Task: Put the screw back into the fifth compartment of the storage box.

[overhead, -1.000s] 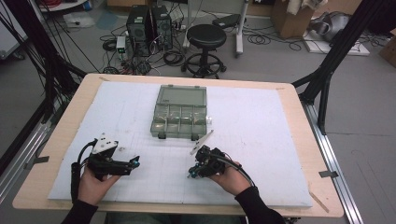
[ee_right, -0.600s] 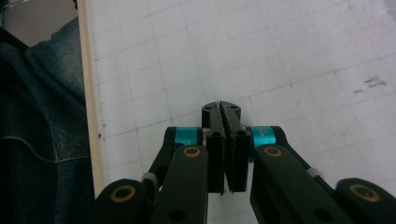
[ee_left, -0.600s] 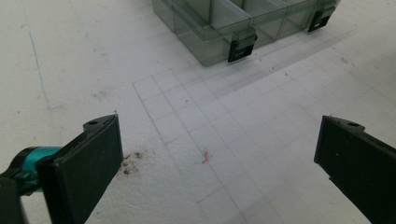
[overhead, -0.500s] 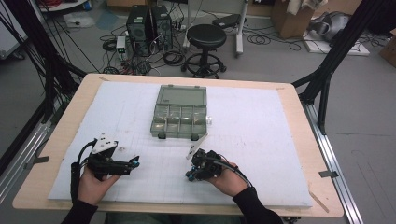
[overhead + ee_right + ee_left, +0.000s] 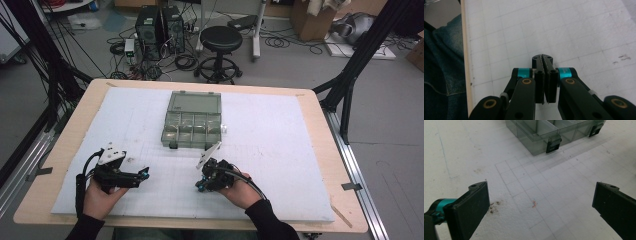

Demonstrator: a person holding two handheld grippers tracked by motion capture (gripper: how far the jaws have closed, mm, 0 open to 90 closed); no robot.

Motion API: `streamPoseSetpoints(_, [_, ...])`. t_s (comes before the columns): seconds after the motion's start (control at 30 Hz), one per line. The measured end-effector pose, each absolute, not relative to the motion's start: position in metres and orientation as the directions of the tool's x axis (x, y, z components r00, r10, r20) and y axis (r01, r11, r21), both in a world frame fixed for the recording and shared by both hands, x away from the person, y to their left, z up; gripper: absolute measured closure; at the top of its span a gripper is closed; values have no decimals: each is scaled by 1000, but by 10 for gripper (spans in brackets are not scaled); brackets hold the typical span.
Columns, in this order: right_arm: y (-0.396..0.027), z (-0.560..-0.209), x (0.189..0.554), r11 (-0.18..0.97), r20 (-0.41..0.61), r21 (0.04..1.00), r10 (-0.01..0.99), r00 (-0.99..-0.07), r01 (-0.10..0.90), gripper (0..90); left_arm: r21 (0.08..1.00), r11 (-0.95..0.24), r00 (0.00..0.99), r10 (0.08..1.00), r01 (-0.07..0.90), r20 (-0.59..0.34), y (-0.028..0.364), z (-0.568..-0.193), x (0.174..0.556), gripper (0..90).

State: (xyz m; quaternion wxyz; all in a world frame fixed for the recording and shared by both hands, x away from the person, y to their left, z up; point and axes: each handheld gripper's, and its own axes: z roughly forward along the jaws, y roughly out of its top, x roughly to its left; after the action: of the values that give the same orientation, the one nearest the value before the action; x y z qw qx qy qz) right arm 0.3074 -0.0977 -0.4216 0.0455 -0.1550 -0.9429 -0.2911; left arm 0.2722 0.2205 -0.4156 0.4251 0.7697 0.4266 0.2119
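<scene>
Left tongs (image 5: 142,173) gape wide, level; right tongs (image 5: 200,186) (pressed together, empty) point back — toward the person.

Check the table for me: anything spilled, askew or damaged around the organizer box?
Nothing serious. The clear organizer box sits open and square on the white mat, its compartments apparently empty. Only small oddities: a patch of brown crumbs and a faint reddish smear on the mat in front of the open left gripper. The right gripper is shut, holding nothing.
</scene>
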Motion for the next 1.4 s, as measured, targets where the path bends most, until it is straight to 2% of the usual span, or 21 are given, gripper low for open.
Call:
streamPoseSetpoints(0.87, [-100, -421, 323, 755, 141, 560, 320, -937, 342, 878, 834, -275, 550, 834, 478, -40, 220, -416, 272, 17])
streamPoseSetpoints(1.07, [-102, -416, 320, 747, 132, 570, 329, -935, 343, 847, 834, -275, 550, 834, 479, -41, 220, -416, 272, 17])
streamPoseSetpoints(1.17, [-103, -415, 320, 751, 121, 566, 333, -935, 340, 800, 834, -274, 550, 834, 479, -41, 220, -416, 272, 17])
streamPoseSetpoints(1.4, [-99, -419, 321, 764, 112, 550, 332, -937, 337, 777, 833, -277, 551, 834, 479, -40, 220, -416, 272, 17])
